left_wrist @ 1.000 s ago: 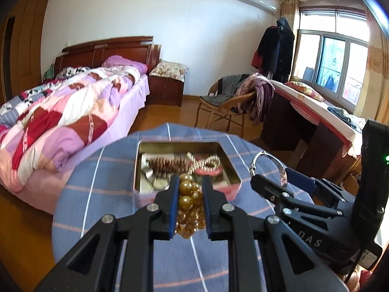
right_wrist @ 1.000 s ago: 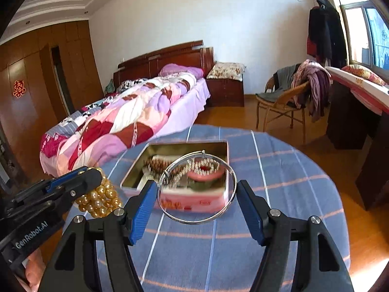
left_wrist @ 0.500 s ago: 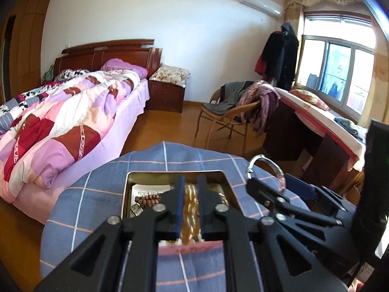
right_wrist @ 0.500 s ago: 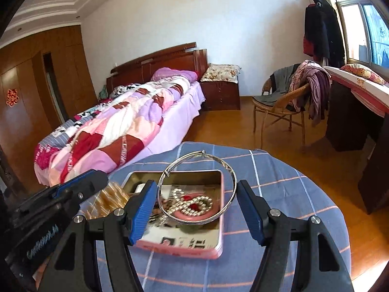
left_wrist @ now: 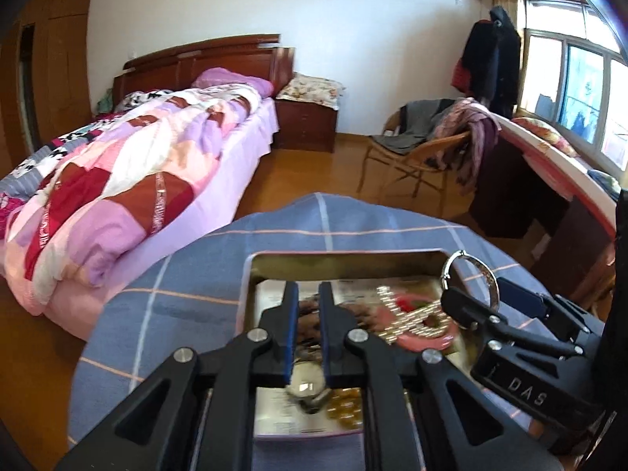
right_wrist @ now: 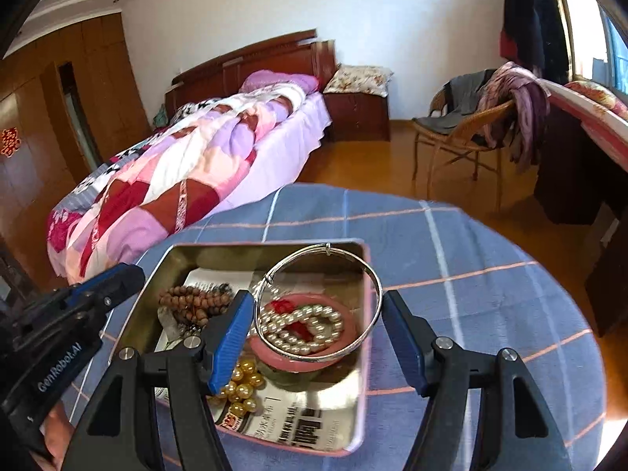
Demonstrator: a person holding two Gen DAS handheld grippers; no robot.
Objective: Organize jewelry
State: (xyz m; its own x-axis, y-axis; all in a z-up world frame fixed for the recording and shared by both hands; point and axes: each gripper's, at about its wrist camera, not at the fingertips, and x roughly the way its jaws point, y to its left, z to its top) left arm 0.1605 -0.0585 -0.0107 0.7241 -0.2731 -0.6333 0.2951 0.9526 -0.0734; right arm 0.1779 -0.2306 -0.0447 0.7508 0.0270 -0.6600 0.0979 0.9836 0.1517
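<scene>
A pink-sided metal tin (right_wrist: 355, 353) stands open on the round table. My right gripper (right_wrist: 318, 329) holds a silver bangle (right_wrist: 371, 274) between its pads, level above the tin; the bangle also shows in the left wrist view (left_wrist: 488, 274). My left gripper (left_wrist: 308, 302) hovers over the tin (left_wrist: 345, 261), jaws slightly apart and empty. The golden bead bracelet (right_wrist: 239, 384) lies in the tin's near part, and shows in the left wrist view (left_wrist: 345, 408). A brown bead string (right_wrist: 192, 302), a white pearl strand (right_wrist: 302, 324) and a pink ring (right_wrist: 345, 331) lie inside too.
The table wears a blue checked cloth (right_wrist: 471, 274). A bed with a patchwork quilt (right_wrist: 188, 172) stands to the left beyond it. A wicker chair with clothes (right_wrist: 471, 125) and a dark desk (right_wrist: 569, 165) stand at the right.
My left gripper moved over the tin and let go of the golden bead bracelet, which now lies in the tin. My right gripper carried the bangle forward over the tin.
</scene>
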